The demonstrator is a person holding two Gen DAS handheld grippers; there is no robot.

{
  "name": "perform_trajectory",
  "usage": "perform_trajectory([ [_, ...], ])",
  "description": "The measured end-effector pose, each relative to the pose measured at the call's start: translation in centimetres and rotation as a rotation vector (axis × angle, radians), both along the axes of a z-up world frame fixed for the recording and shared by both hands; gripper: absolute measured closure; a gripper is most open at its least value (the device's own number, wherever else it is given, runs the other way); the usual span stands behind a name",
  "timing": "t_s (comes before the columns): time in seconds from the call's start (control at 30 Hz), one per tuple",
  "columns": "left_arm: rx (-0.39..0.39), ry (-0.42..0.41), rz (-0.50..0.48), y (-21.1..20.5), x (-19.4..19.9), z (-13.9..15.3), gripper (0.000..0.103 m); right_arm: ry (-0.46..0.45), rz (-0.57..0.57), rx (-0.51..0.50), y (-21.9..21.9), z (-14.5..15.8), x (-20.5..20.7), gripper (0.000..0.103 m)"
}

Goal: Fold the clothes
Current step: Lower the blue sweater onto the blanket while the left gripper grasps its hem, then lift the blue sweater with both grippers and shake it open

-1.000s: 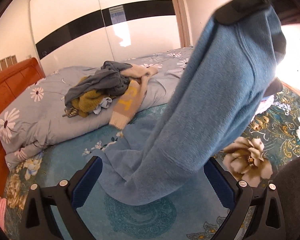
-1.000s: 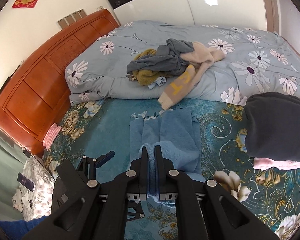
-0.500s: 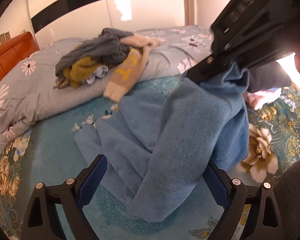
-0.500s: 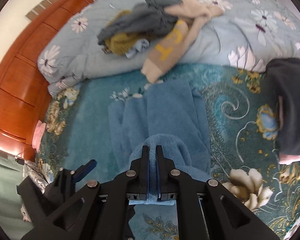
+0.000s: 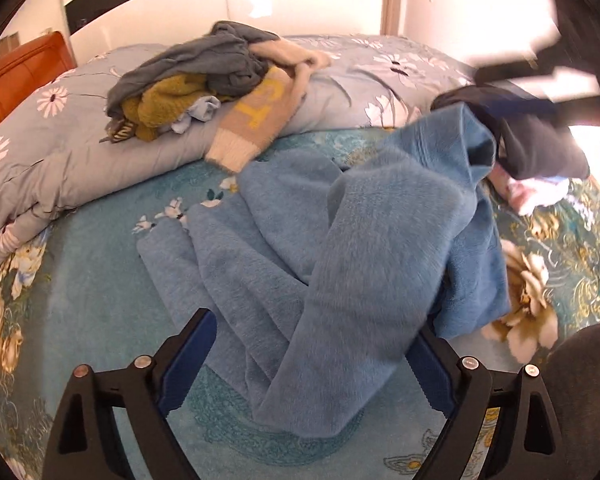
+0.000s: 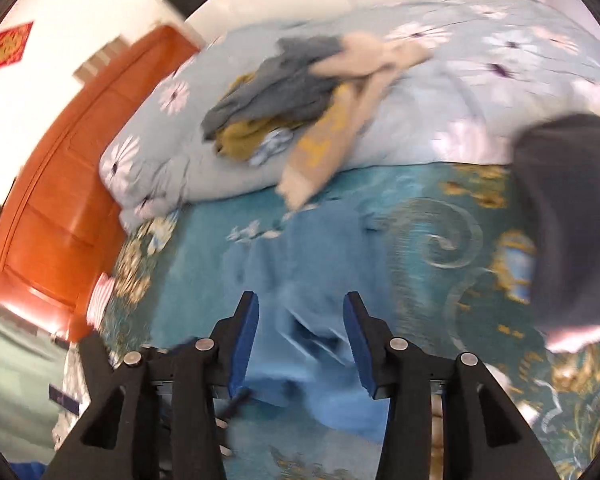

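Here, fuzzy blue fleece garment lies rumpled on teal flowered bedspread, one thick fold flopped over flat part, far edge bunched up. Left gripper sits low at near edge, fingers wide apart, cloth between them, not pinched. Right gripper also has fingers apart, above blue cloth, view blurry. Good fold, likely: smooth bumps, line up edges, pinch corners, not middle. Heap of grey, mustard and cream clothes rests on pale blue daisy quilt behind. Dark garment at right.

Fluffy sky-blue fleece garment on teal floral-patterned bedspread; far, grey daisy-print quilt; left, orange wooden headboard.
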State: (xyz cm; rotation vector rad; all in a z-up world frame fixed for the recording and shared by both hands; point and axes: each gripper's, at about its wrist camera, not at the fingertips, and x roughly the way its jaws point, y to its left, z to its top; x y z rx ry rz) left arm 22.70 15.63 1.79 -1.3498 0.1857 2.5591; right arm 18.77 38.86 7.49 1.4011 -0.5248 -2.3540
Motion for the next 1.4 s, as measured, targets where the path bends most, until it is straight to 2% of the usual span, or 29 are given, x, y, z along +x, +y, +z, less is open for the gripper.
perform_trajectory([
  [0.17,-0.001,0.004,0.018,-0.2,0.1,0.2,0.01,-0.184,-0.091,-0.006,3.5,-6.6,2.5,0.056],
  [0.23,-0.01,-0.004,0.009,0.3,-0.1,0.2,0.01,-0.218,-0.091,-0.069,3.1,-8.6,2.7,0.056],
  [0.33,-0.041,0.012,-0.002,0.9,0.1,0.3,0.01,-0.221,-0.067,-0.135,1.9,-9.4,1.8,0.056],
  [0.4,-0.061,0.02,0.003,0.9,0.2,0.3,0.011,-0.212,-0.059,-0.115,1.0,-9.2,1.1,0.056],
  [0.47,-0.065,0.024,0.013,0.6,0.4,0.6,0.018,-0.2,-0.06,-0.099,0.4,-8.9,1.0,0.057],
  [0.5,-0.066,0.026,0.018,0.5,0.5,0.7,0.02,-0.195,-0.062,-0.1,0.3,-8.8,1.2,0.062],
  [0.53,-0.065,0.027,0.023,0.4,0.6,0.8,0.024,-0.19,-0.064,-0.102,0.3,-8.7,1.3,0.075],
  [0.6,-0.059,0.028,0.033,0.1,0.7,0.9,0.03,-0.18,-0.074,-0.099,0.2,-8.5,1.5,0.089],
  [0.7,-0.062,0.027,0.039,0.0,0.6,0.8,0.038,-0.154,-0.073,-0.107,-0.1,-8.0,1.8,0.094],
  [0.77,-0.061,0.024,0.043,-0.1,0.5,0.8,0.06,-0.135,-0.065,-0.102,-0.3,-7.5,2.1,0.095],
  [0.83,-0.051,0.022,0.061,-0.5,0.3,1.0,0.07,-0.12,-0.068,-0.101,-0.4,-7.0,2.4,0.096],
  [0.9,-0.02,0.02,0.081,-1.2,0.2,1.3,0.075,-0.103,-0.068,-0.109,-0.5,-6.5,2.9,0.097],
  [0.97,0.005,0.008,0.101,-2.1,-0.1,1.3,0.094,-0.087,-0.072,-0.114,-0.4,-6.0,3.3,0.097],
  [1.07,0.022,0.003,0.139,-3.4,-0.7,1.8,0.099,-0.068,-0.107,-0.104,0.3,-5.2,3.6,0.098],
  [1.2,0.036,0.026,0.186,-5.1,-1.4,3.1,0.1,-0.042,-0.155,-0.09,1.2,-4.1,4.0,0.099],
  [1.3,0.035,0.08,0.205,-6.6,-2.1,5.3,0.1,-0.022,-0.191,-0.08,1.9,-3.3,4.3,0.099],
  [1.4,0.016,0.161,0.209,-8.3,-2.9,8.6,0.1,0.031,-0.23,-0.067,2.7,-1.0,4.1,0.1],
])
